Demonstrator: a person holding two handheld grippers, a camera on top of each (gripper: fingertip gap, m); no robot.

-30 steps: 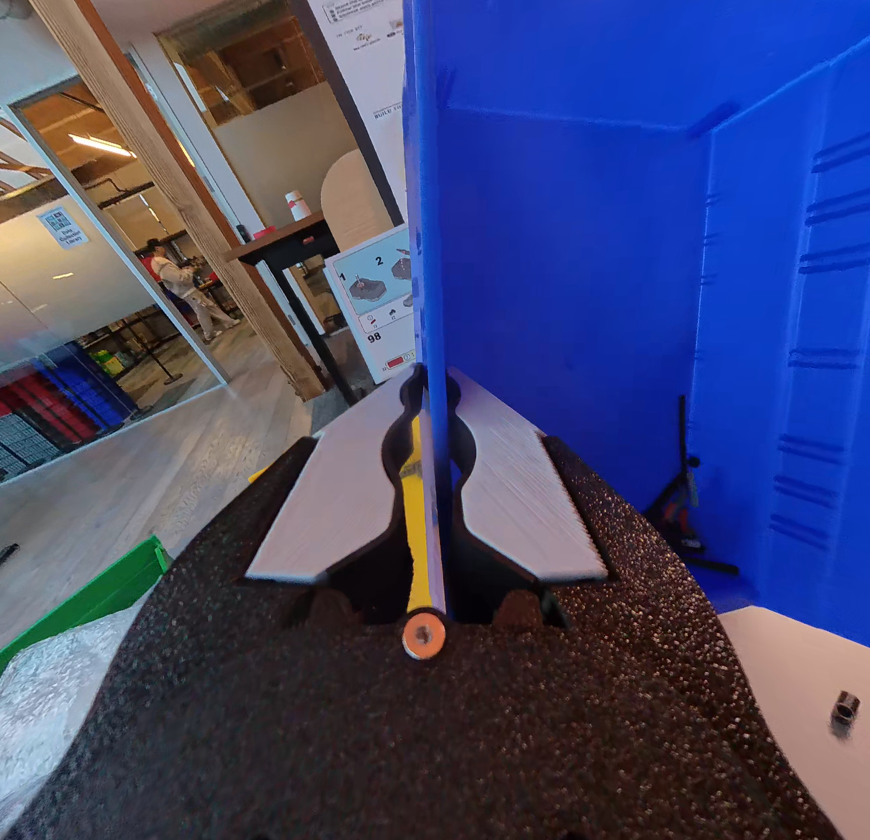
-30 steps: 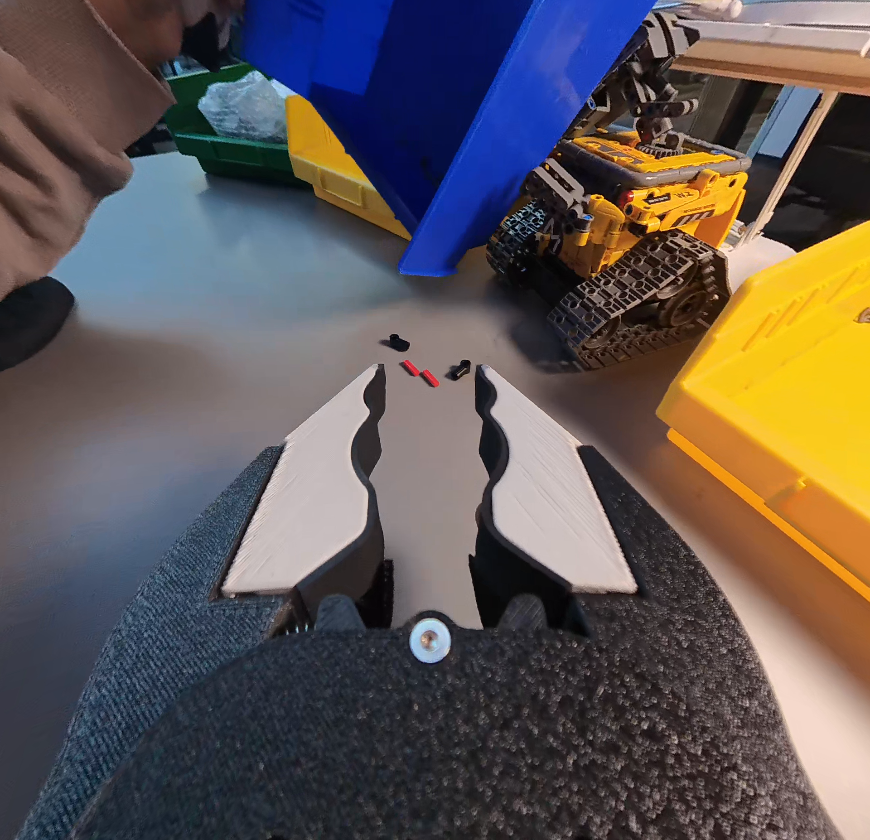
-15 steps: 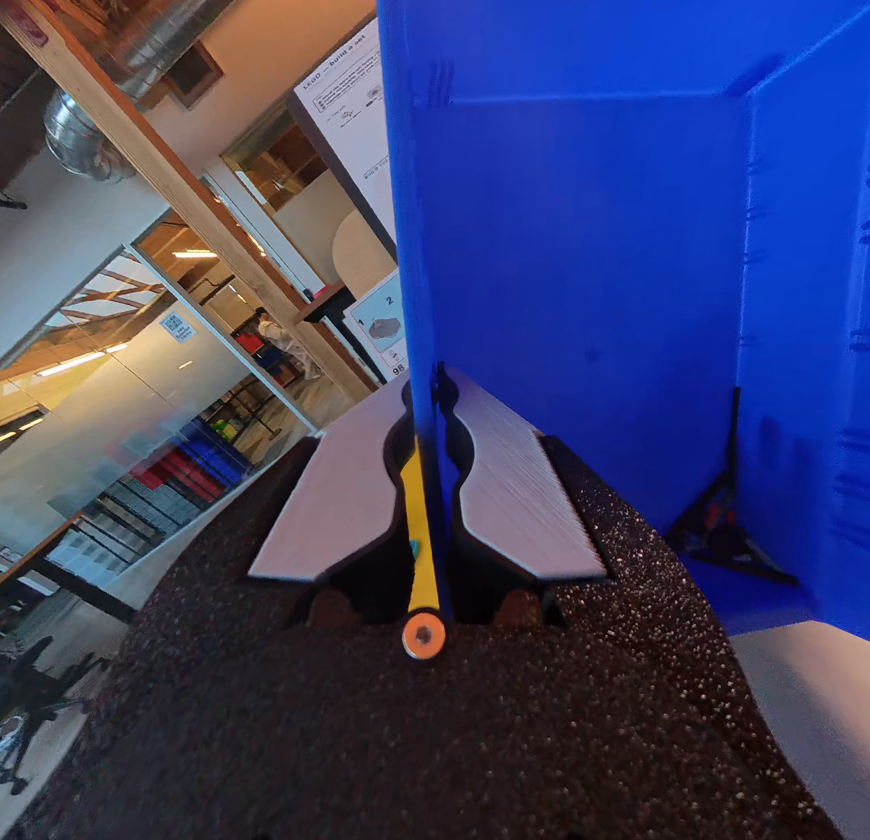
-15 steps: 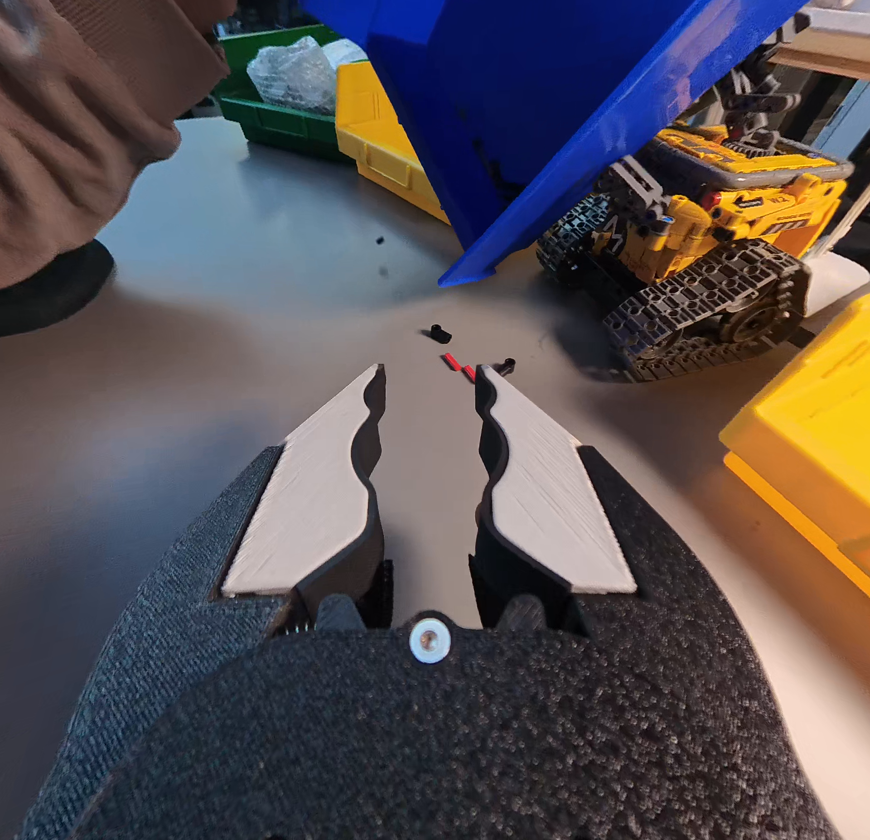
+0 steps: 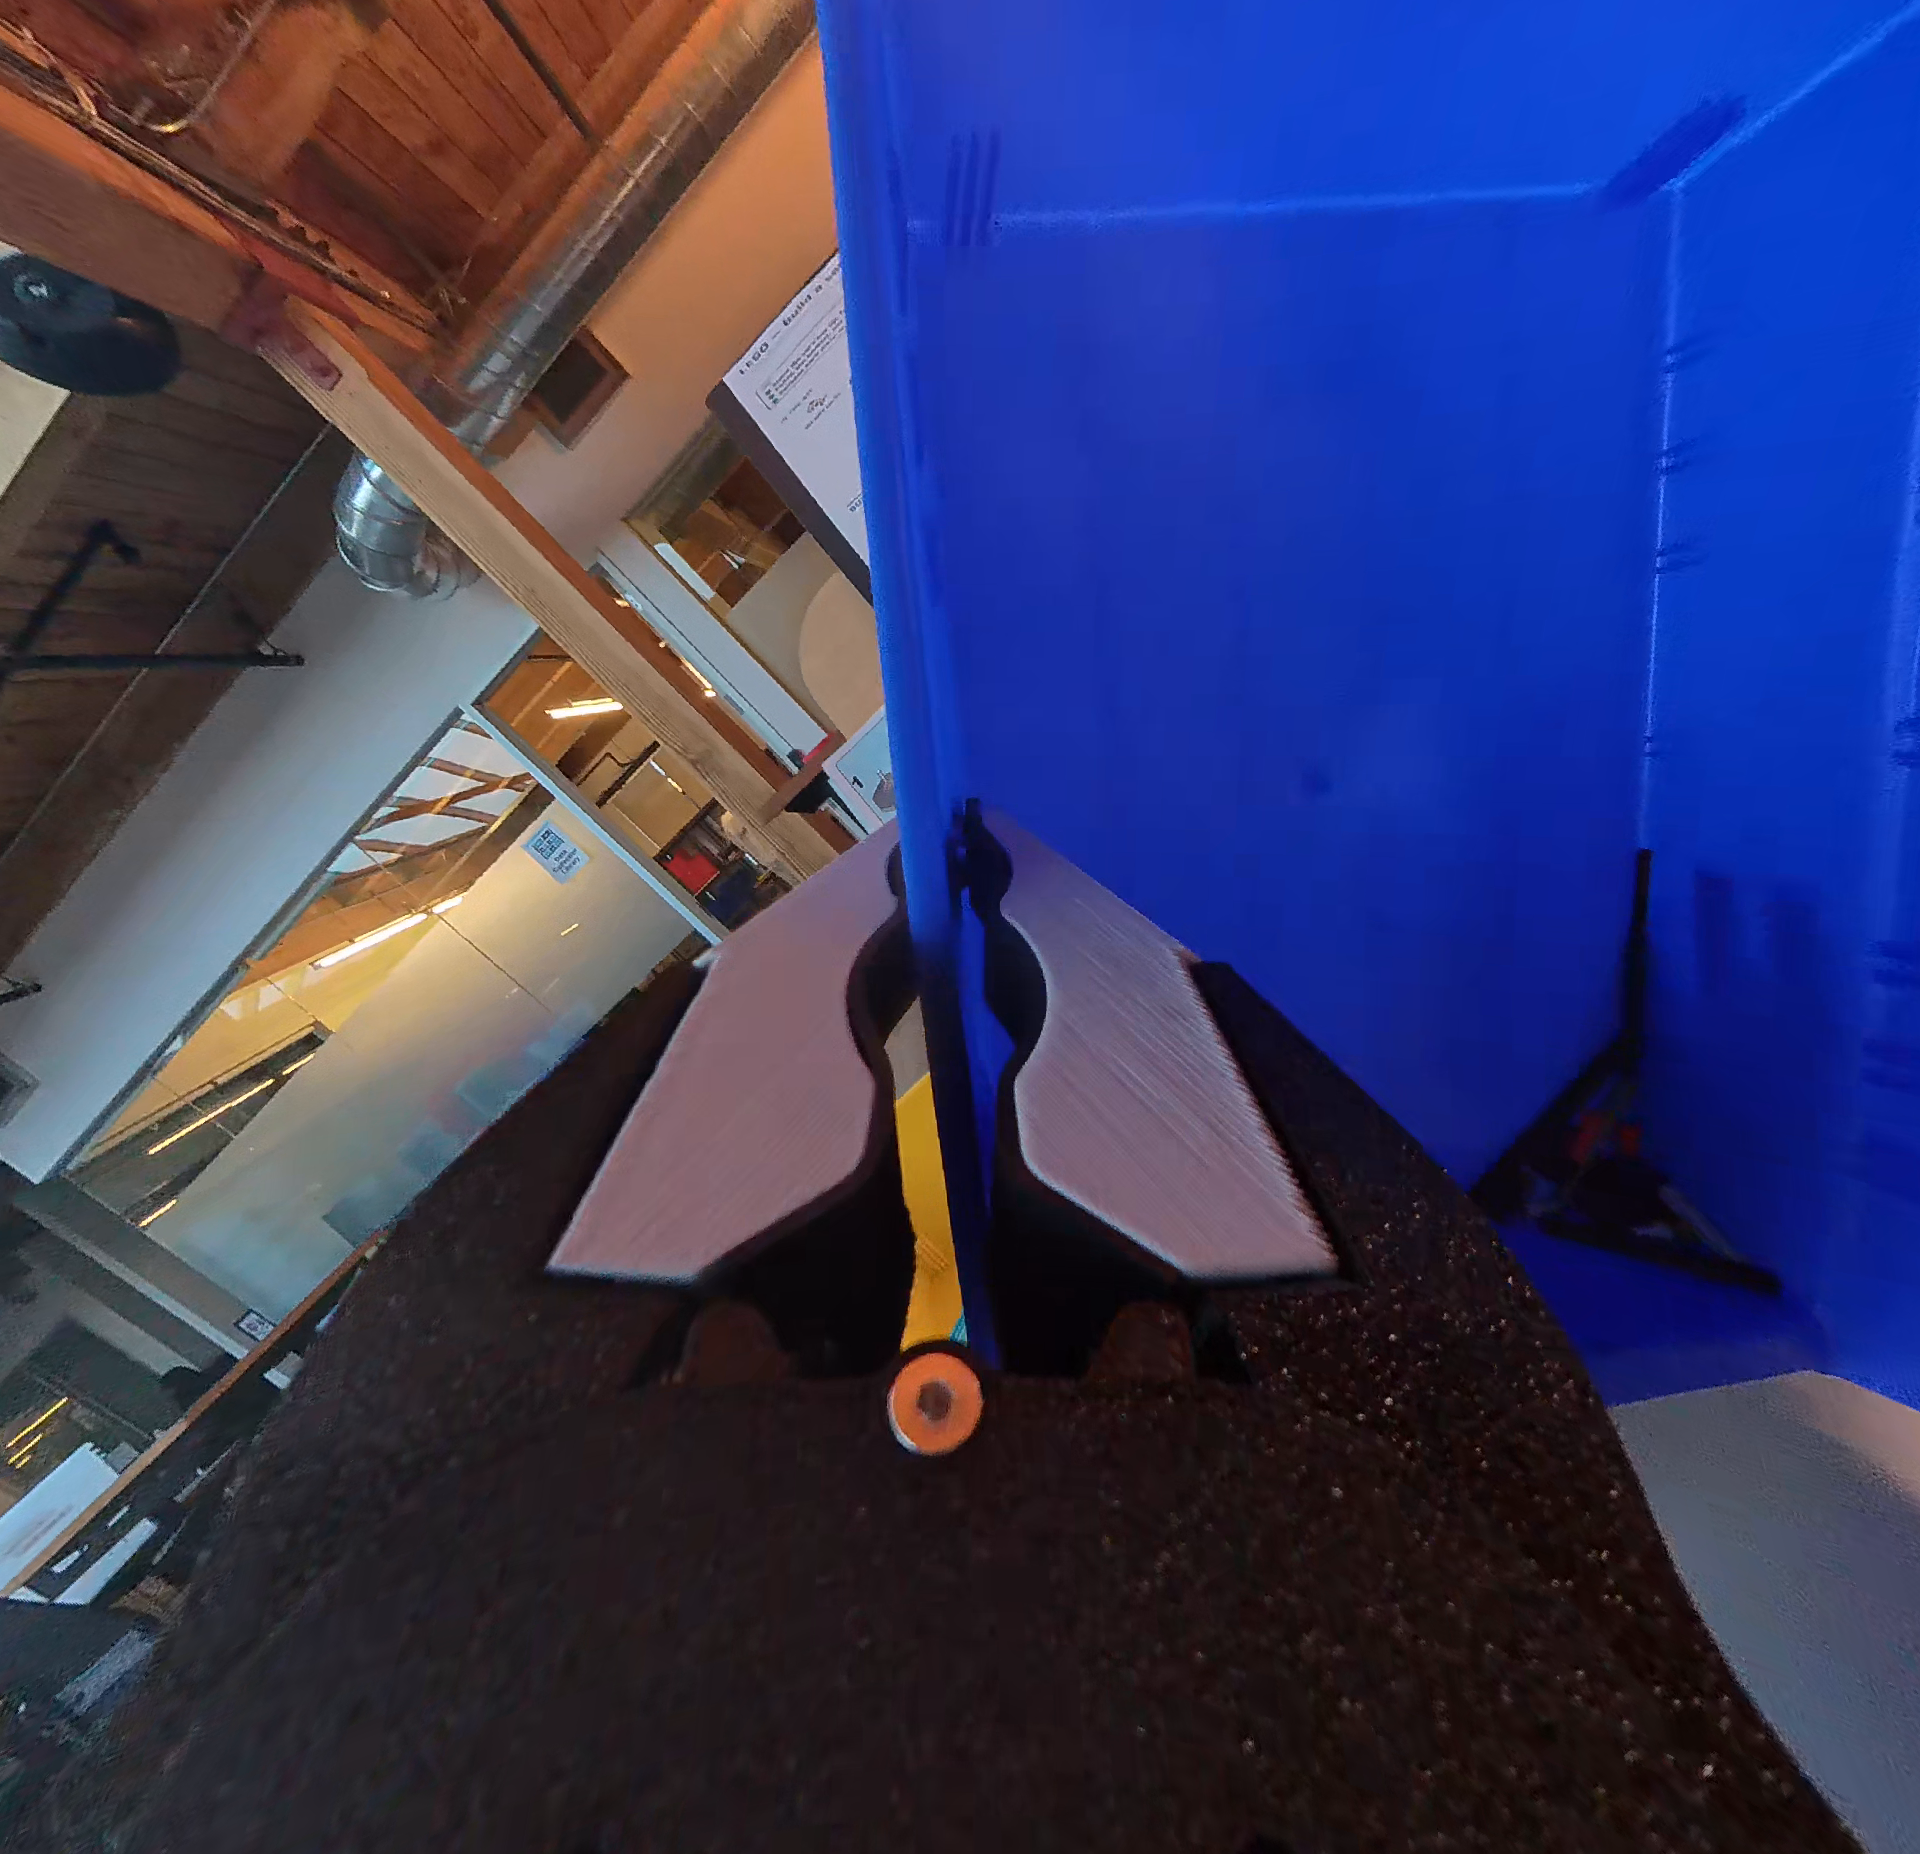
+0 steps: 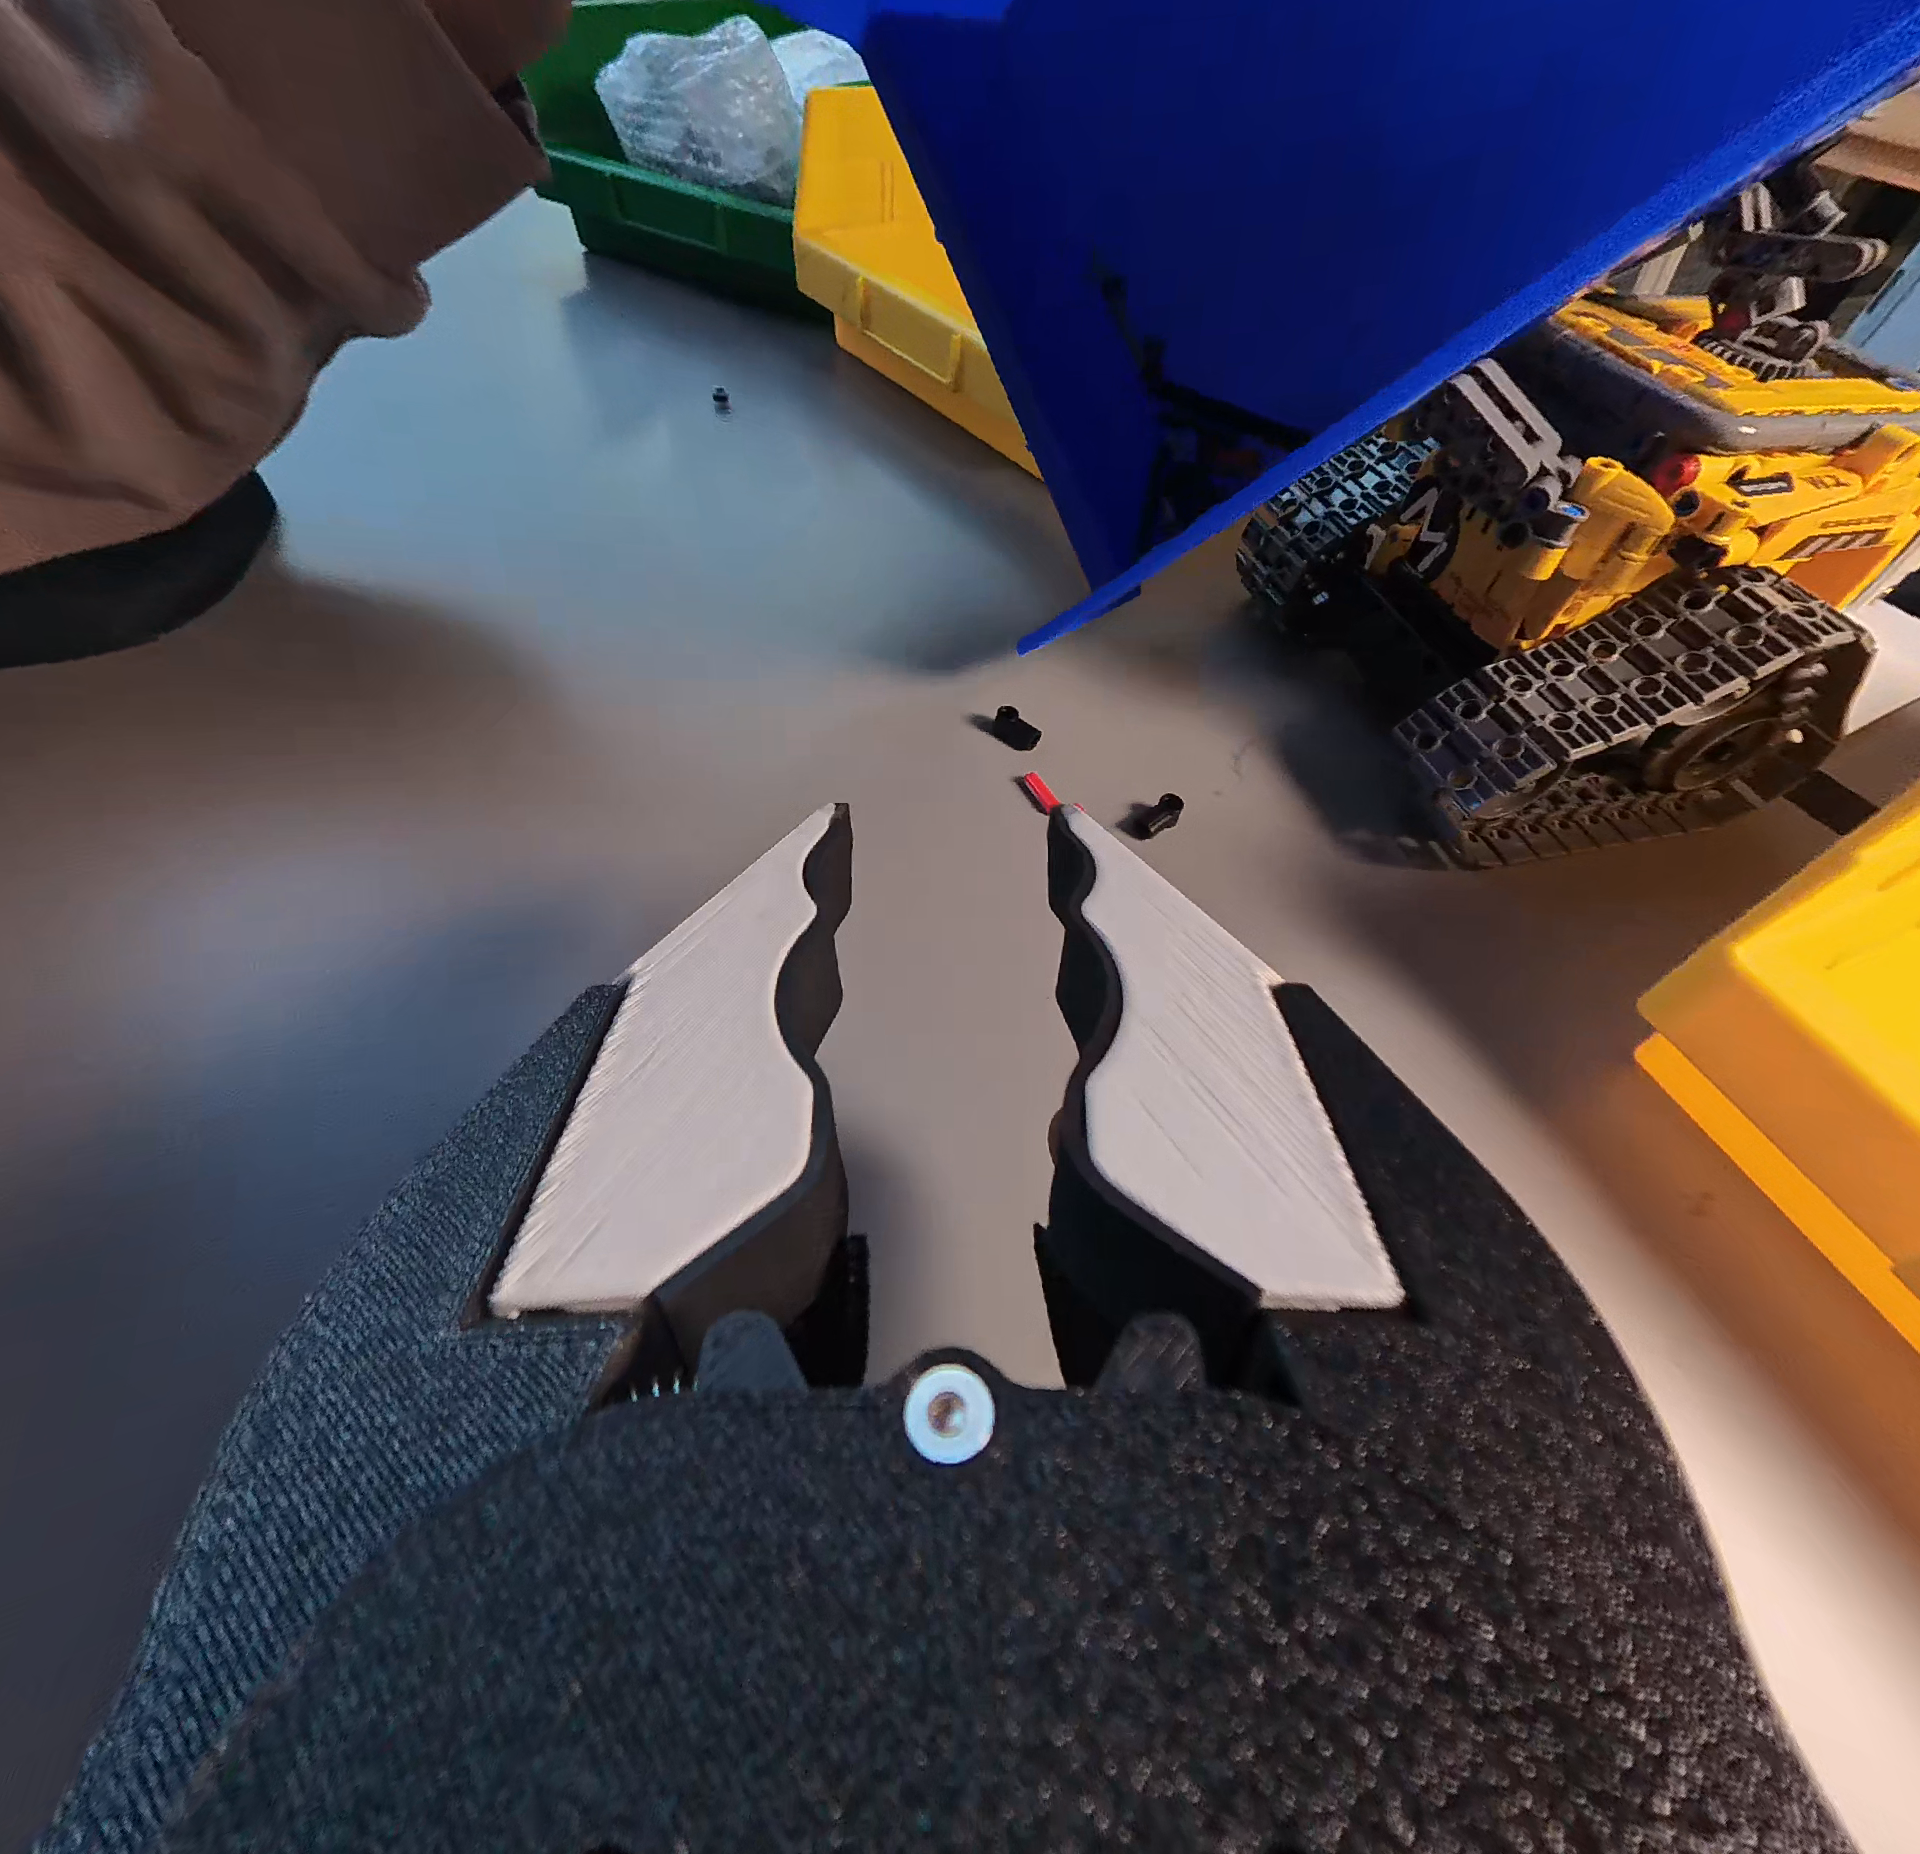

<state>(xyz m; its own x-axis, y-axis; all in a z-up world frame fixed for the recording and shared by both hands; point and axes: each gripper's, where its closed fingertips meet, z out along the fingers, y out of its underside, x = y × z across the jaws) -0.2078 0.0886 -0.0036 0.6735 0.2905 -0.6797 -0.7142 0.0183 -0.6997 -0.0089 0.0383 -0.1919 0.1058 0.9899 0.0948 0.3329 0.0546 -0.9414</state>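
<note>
Bin wall gripped edge-on: the blue bin is held tipped above the grey table, one side wall clamped between the closed fingers of the left gripper, so that the wall runs straight ahead along the fingers and the bin's inside lies to their right. A few dark rods are lodged in the bin's lower corner, and a yellow strip is seen in the slot beside the wall. The right gripper is held low over the table with its jaws apart and nothing between them. Just ahead of its right fingertip, and slightly to the right of the gap, a red pin is seen lying slantwise, its near end touching or hidden by that tip; which cannot be told. Two black pins are seen close by, one farther ahead and one to the right. The bin's low corner hangs above and beyond them. A yellow tracked model stands to the right, a yellow bin and a green bin farther back, and a brown sleeve at upper left. Of the two grippers, the right is much the nearer to the pins.
</note>
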